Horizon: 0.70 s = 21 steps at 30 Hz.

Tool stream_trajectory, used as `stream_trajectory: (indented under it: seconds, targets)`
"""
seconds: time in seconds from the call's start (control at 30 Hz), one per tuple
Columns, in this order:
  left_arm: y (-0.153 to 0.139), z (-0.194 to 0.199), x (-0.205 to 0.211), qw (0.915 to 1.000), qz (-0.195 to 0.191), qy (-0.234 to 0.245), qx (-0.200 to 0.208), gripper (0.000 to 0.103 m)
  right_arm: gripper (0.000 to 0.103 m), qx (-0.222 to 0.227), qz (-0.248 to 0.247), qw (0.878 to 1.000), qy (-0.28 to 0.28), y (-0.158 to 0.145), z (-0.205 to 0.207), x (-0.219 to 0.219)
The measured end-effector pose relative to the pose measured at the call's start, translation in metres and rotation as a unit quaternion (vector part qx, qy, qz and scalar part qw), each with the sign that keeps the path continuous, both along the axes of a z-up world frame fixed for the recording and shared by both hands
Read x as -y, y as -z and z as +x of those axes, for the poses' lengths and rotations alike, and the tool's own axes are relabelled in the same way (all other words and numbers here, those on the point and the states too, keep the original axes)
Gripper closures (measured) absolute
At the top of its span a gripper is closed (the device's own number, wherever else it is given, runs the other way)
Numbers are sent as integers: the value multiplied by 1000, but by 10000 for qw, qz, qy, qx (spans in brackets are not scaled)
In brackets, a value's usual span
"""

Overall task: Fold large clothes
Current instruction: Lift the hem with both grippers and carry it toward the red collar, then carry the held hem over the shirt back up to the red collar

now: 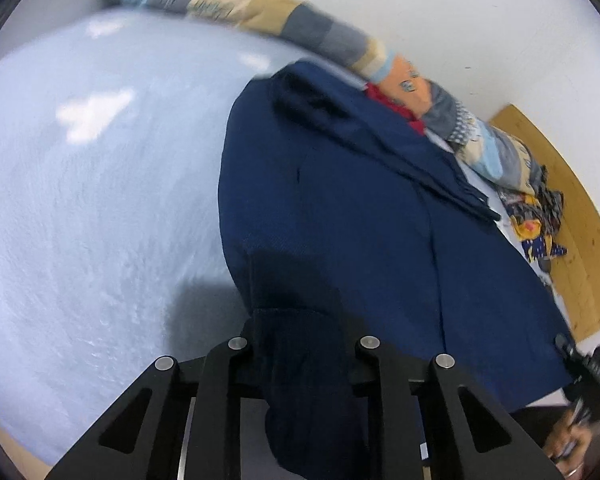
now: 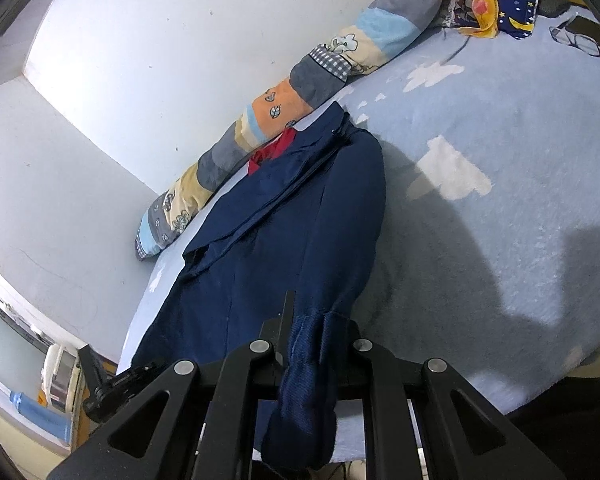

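A large navy blue jacket [image 1: 340, 208] lies stretched out on a pale blue bedspread [image 1: 80, 200], its lapels toward the far rolled quilt. My left gripper [image 1: 300, 344] is shut on a dark bunch of the jacket's near edge, which hangs between the fingers. In the right wrist view the same jacket [image 2: 292, 216] runs away from me, and my right gripper [image 2: 312, 344] is shut on a rolled fold of its blue cloth. The other gripper [image 2: 112, 388] shows at the lower left, at the jacket's corner. A red garment [image 2: 272, 152] peeks out by the collar.
A rolled patchwork quilt [image 2: 284, 108] lies along the white wall. A heap of patterned clothes [image 2: 496, 0] and a pair of glasses [image 2: 580, 36] sit at the far end of the bed [image 2: 500, 160]. A wooden floor [image 1: 572, 216] shows past the bed. A hand [image 1: 568, 440] is at the lower right.
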<state>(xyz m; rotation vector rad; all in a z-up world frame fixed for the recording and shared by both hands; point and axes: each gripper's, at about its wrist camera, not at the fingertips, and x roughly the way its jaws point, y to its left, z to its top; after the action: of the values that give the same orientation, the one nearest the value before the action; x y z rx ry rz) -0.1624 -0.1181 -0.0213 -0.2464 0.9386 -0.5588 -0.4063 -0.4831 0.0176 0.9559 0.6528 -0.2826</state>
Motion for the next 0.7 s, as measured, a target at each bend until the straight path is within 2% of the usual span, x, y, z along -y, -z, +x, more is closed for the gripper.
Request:
stream_trajectory:
  seconds: [0.07,0.2,0.4,0.53,0.7]
  targets:
    - [-8,-12,2,9996,-95,138,212,86,92,49,60,9999,97,0,-5,3]
    - [-13,-31,0,9990,-118,269,324,86,92,157,217,9994,234,-4,-17,10]
    - [-12,-56,-16,9990,-334,218,198,85,92,262,239,9990,254,-12,-32,11]
    - [-19,-64,-27,9992,-127,112,354,83,92,192,158,9995,209,-11,-28,8]
    - [-28,-82,-21,9984,113,72,547,82,92,100,-197,9997,54,-16,-22,1]
